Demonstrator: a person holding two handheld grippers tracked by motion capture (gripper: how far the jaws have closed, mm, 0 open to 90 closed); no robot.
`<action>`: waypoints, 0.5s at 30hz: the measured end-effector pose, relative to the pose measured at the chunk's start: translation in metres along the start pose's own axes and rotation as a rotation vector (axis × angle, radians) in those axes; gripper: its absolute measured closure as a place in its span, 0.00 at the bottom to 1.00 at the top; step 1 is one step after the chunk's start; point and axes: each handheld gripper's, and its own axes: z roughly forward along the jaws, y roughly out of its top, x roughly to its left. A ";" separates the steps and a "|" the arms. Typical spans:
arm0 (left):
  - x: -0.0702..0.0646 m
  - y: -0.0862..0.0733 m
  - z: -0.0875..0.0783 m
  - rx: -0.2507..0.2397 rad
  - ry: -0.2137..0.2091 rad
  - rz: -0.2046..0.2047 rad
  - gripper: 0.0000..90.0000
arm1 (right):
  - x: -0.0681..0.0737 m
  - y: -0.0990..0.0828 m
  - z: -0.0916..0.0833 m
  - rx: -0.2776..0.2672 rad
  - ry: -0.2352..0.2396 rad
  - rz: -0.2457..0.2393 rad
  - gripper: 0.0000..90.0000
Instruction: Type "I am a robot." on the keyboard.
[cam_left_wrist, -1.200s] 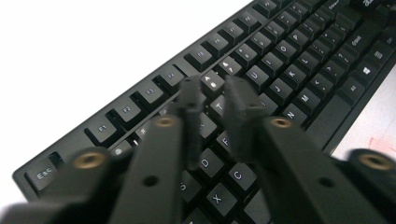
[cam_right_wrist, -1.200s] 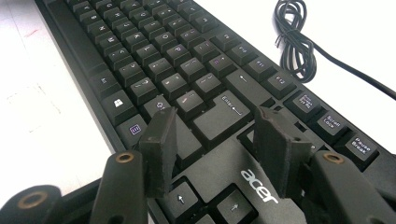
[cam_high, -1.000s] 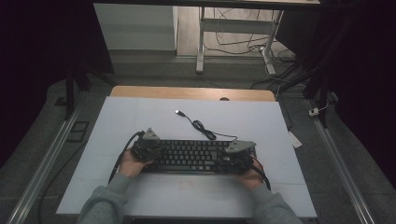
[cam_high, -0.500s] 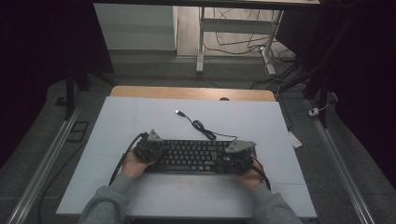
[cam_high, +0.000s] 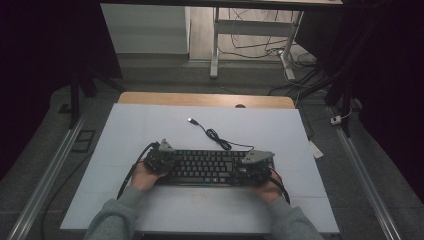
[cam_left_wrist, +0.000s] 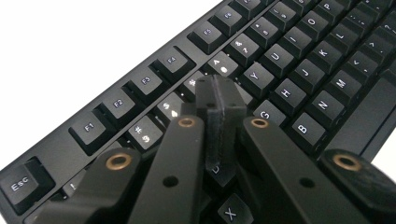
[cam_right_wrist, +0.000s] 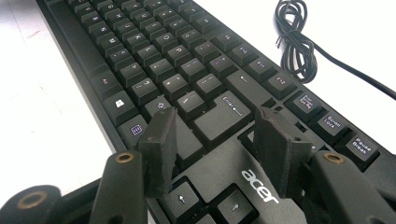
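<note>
A black Acer keyboard (cam_high: 210, 167) lies across the near middle of the white table top (cam_high: 150, 125). Its black cable (cam_high: 216, 135) coils behind it and ends in a USB plug (cam_high: 191, 120). My left gripper (cam_high: 159, 159) rests over the keyboard's left end. In the left gripper view that gripper (cam_left_wrist: 219, 93) is shut, pads pressed together with nothing between them, tip over the keys beside Y and G. My right gripper (cam_high: 252, 165) is over the right end. In the right gripper view it (cam_right_wrist: 215, 116) stands open above the Enter key (cam_right_wrist: 224, 114), and the coiled cable (cam_right_wrist: 294, 42) lies beyond.
A wooden desk edge (cam_high: 200, 99) runs along the far side of the white top. Metal rails (cam_high: 50, 175) flank the table on both sides. Beyond it are desk legs and loose floor cables (cam_high: 260, 45). A small white tag (cam_high: 316, 149) lies at the table's right edge.
</note>
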 end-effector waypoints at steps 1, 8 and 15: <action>0.000 0.000 -0.001 -0.011 -0.004 -0.008 0.99 | 0.000 0.000 0.000 0.000 0.000 0.000 0.55; 0.005 0.000 -0.021 -0.090 -0.010 -0.039 0.99 | -0.001 0.000 -0.001 -0.001 0.000 0.001 0.55; 0.008 -0.002 -0.036 -0.127 -0.041 -0.071 0.91 | -0.001 0.000 -0.001 -0.005 -0.001 0.001 0.55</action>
